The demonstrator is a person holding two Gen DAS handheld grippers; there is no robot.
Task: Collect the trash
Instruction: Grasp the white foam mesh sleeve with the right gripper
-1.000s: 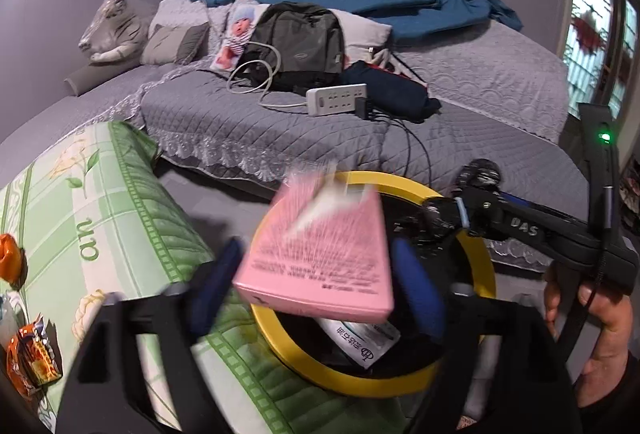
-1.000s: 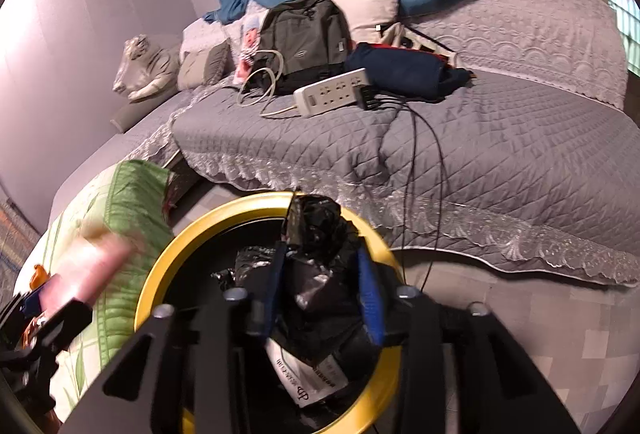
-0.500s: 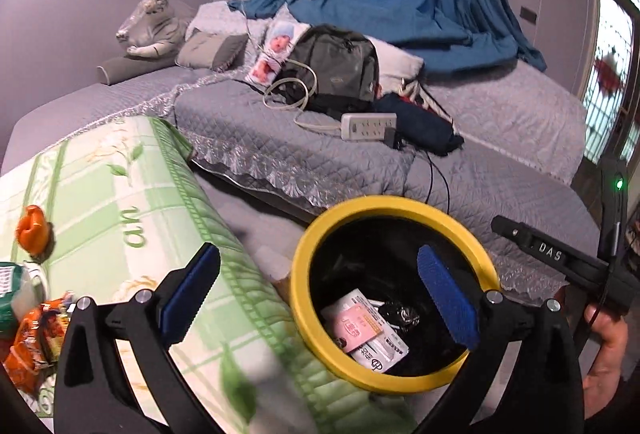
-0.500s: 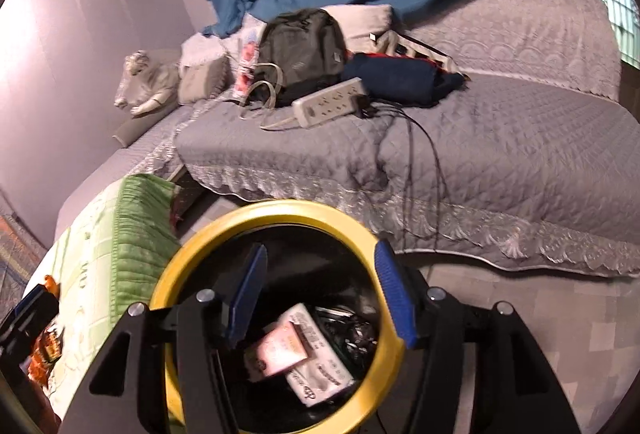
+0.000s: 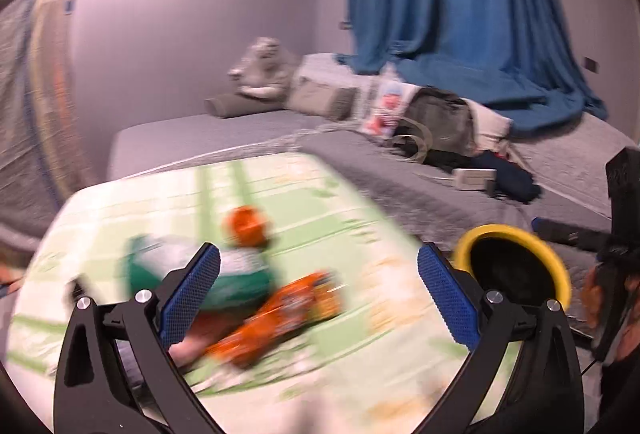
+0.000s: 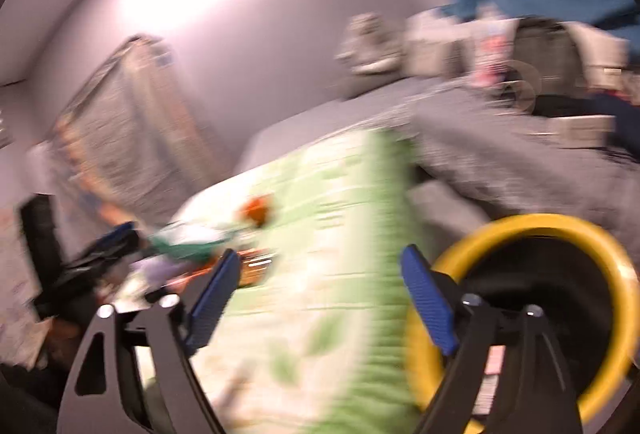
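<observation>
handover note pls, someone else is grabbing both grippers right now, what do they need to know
Left gripper: open, empty.
Right gripper: jaws have just been opening, nothing between them.
Round yellow-rimmed black bin: on the floor beside the green-and-white floral quilted pad; a pink-and-white packet shows inside, so some trash is already in.
Left on the pad: crumpled orange wrapper, green-and-white bag, orange snack packet. The view is blurred, so check for smaller bits.
</observation>
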